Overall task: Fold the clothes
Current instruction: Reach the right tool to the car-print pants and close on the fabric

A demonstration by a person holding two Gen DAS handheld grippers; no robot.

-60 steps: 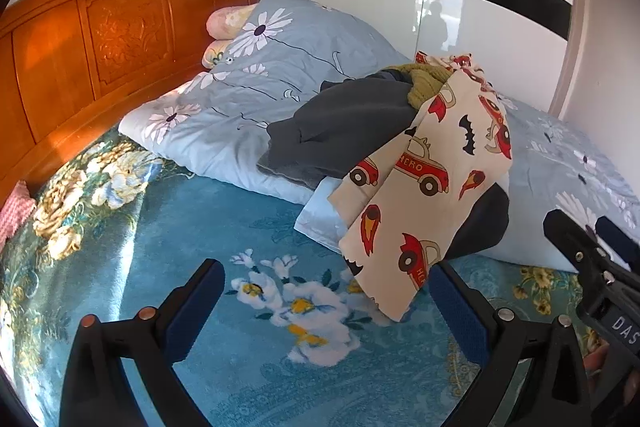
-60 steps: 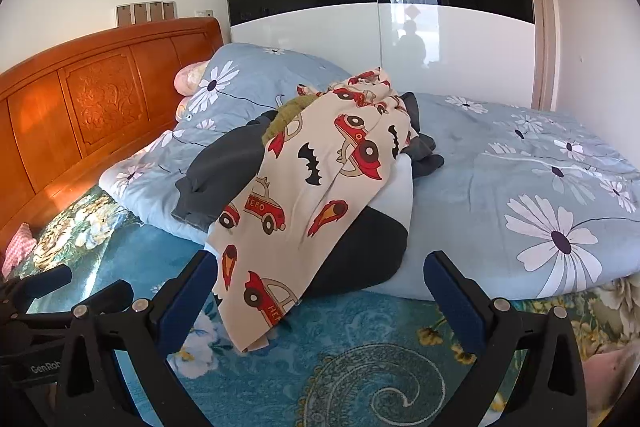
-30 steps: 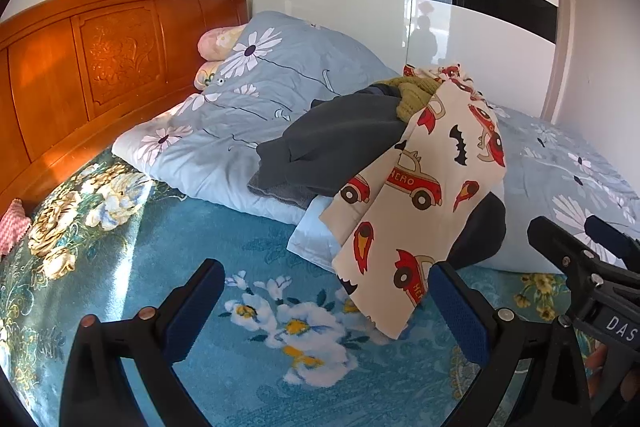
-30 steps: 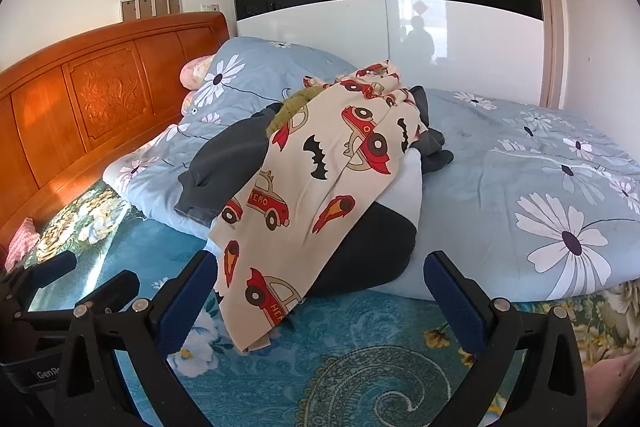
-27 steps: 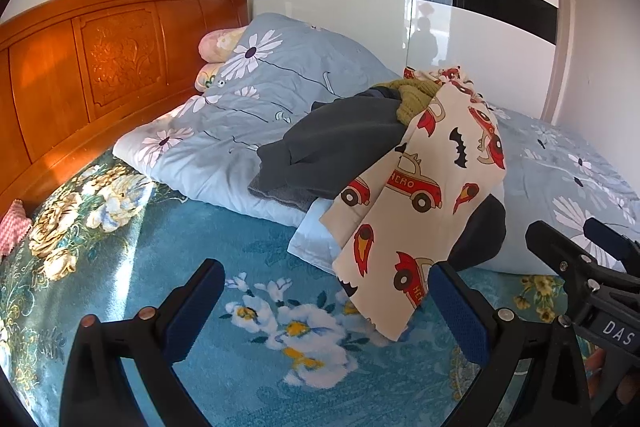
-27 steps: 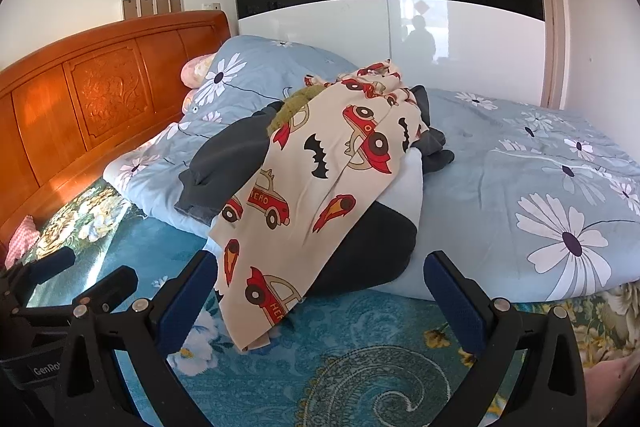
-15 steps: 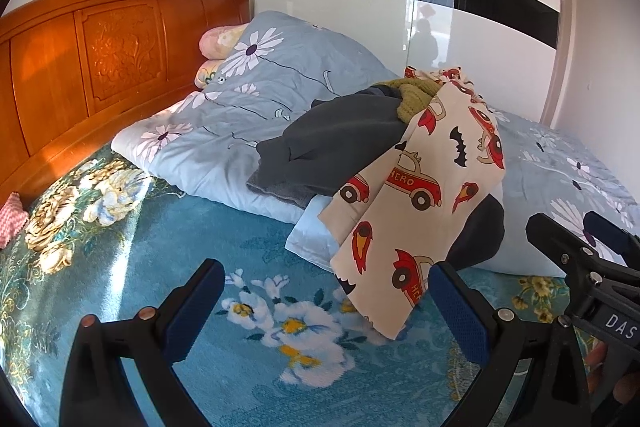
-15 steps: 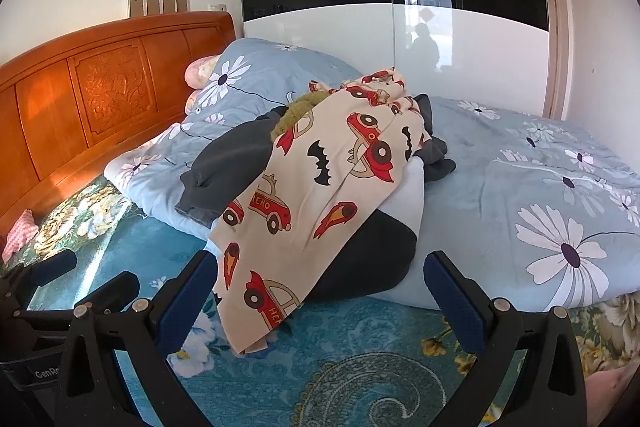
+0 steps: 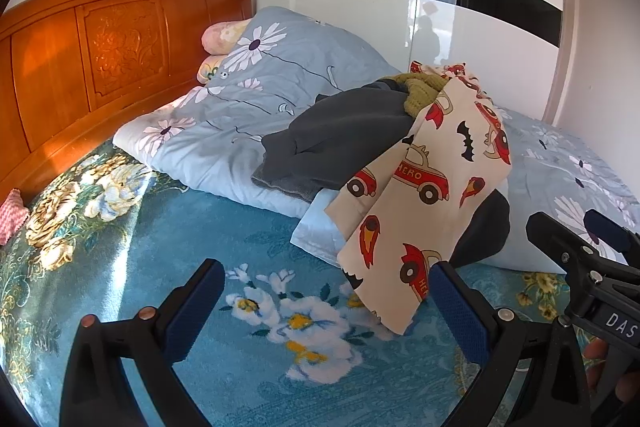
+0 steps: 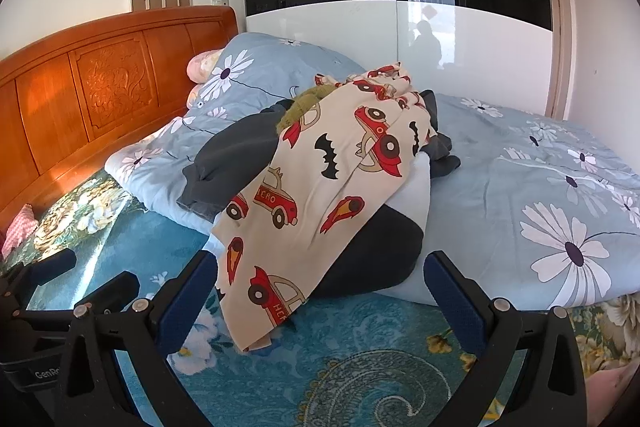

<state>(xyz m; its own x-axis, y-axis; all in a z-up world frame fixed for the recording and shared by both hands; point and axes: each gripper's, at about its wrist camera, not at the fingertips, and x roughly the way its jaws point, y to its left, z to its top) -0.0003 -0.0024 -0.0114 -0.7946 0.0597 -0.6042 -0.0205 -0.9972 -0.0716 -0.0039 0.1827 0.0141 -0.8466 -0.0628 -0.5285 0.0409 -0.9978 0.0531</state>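
A heap of clothes lies on the bed. On top hangs a cream garment printed with red cars and bats (image 9: 424, 187) (image 10: 316, 187), its lower end on the blue sheet. Under it are a dark grey garment (image 9: 340, 139) (image 10: 232, 163), an olive knit piece (image 9: 420, 91) (image 10: 308, 105) and a black garment (image 10: 372, 255). My left gripper (image 9: 326, 291) is open above the floral sheet, just short of the cream garment's hem. My right gripper (image 10: 320, 283) is open, with the cream garment's lower end between its pads from this angle. Neither holds anything.
A light blue daisy duvet (image 9: 248, 99) (image 10: 540, 195) is bunched across the bed behind the heap. The blue floral sheet (image 9: 192, 227) (image 10: 360, 359) fills the foreground. A carved wooden headboard (image 9: 100, 55) stands left, a white and black wardrobe (image 10: 360, 11) behind. Pillows (image 9: 220, 39) lie by the headboard.
Both grippers have drifted slightly and the views shifted a little; the heap of clothes has not moved. Both stay open.
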